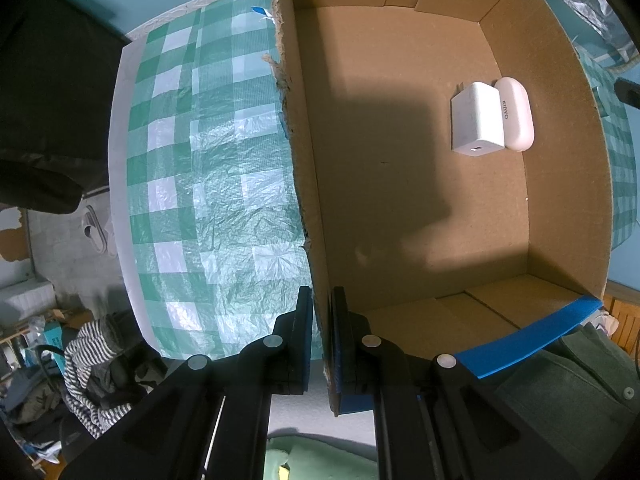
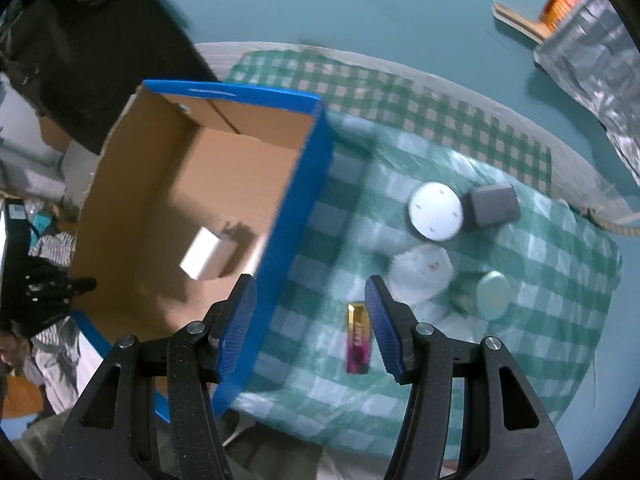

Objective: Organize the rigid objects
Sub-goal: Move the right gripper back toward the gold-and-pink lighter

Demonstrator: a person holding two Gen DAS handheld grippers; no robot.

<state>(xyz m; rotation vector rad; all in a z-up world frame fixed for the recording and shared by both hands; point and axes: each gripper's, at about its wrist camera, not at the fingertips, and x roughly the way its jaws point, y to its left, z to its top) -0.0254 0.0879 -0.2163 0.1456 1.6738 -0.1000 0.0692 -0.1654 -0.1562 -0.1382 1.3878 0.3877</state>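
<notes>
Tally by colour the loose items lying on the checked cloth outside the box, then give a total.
White: 2, a round puck and a soft pouch
Grey: 1, a cube
Pale green: 1, a case
Gold and pink: 1, a bar
Total: 5

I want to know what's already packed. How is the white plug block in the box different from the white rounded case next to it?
The charger block is boxy with flat faces and square corners; the earbud-style case is a smooth oval. The charger block shows a small port on its end; the case shows grey lettering instead. Both are white, lie touching side by side on the floor of the cardboard box, and look much the same length.
</notes>
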